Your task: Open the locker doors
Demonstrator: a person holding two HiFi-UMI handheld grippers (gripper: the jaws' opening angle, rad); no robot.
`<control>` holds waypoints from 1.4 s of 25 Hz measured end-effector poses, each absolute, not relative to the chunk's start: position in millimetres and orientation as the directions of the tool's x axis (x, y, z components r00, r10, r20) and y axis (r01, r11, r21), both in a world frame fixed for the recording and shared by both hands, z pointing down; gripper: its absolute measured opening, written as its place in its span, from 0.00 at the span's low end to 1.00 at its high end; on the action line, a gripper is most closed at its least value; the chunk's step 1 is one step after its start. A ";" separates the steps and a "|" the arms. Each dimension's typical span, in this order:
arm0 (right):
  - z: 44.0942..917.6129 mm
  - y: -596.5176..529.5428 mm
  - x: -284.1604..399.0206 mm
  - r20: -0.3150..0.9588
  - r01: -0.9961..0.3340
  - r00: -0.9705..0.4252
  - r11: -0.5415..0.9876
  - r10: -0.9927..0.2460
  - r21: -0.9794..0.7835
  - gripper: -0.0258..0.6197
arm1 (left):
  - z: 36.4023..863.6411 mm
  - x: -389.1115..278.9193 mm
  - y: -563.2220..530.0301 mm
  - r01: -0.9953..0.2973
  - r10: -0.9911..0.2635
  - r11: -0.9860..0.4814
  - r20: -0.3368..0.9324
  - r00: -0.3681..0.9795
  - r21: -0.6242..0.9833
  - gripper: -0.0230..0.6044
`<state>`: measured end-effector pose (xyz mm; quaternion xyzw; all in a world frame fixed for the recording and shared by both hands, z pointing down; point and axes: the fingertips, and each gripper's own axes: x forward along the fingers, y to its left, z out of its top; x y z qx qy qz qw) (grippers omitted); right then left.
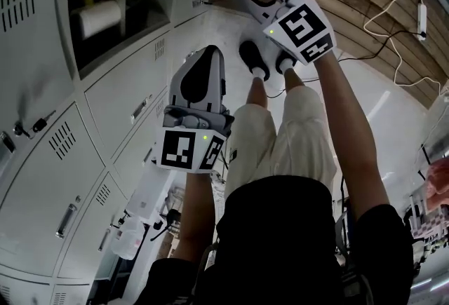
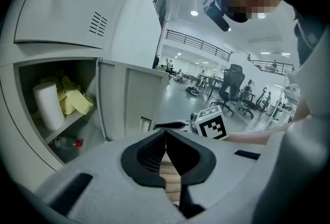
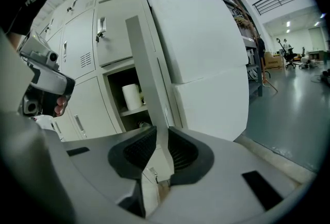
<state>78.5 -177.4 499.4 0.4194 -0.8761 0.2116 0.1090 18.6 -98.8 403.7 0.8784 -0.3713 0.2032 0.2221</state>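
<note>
Inspection finding: no legible text, brand, number or sign on any surface. The lower marker cube at 7 o'clock and the upper marker cube at 1 o'clock carry coded squares only.

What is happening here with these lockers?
A person stands at a bank of grey lockers with a gripper in each hand. The right gripper is clamped on the edge of one locker door, which stands open. Inside that compartment are a paper roll, a yellow cloth and a small bottle. The left gripper is shut and holds nothing.
</note>
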 end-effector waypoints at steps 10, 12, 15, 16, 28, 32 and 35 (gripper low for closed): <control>498.9 -202.5 112.0 0.357 -0.792 -0.610 0.540 -0.707 -0.285 0.10 | 409.4 25.4 -102.1 -0.772 -0.593 -0.585 0.519 0.616 0.247 0.06; 499.4 -209.8 119.3 0.359 -0.796 -0.605 0.536 -0.711 -0.280 0.09 | 410.4 27.4 -102.4 -0.775 -0.596 -0.581 0.518 0.614 0.249 0.06; 499.2 -219.1 128.1 0.364 -0.803 -0.596 0.531 -0.716 -0.271 0.07 | 409.9 28.9 -102.5 -0.778 -0.599 -0.576 0.518 0.610 0.250 0.06; 499.1 -221.8 130.7 0.366 -0.805 -0.593 0.530 -0.717 -0.266 0.07 | 409.7 29.1 -102.6 -0.779 -0.601 -0.575 0.518 0.609 0.249 0.06; 498.7 -241.9 145.9 0.373 -0.827 -0.562 0.508 -0.739 -0.241 0.07 | 411.1 26.3 -101.7 -0.793 -0.616 -0.557 0.519 0.593 0.245 0.06; 498.7 -244.2 148.6 0.374 -0.837 -0.546 0.495 -0.749 -0.231 0.06 | 409.7 26.7 -99.4 -0.795 -0.619 -0.558 0.517 0.590 0.239 0.06; 497.8 -246.3 151.2 0.374 -0.845 -0.535 0.489 -0.757 -0.219 0.06 | 407.2 25.1 -96.7 -0.798 -0.625 -0.555 0.516 0.585 0.233 0.06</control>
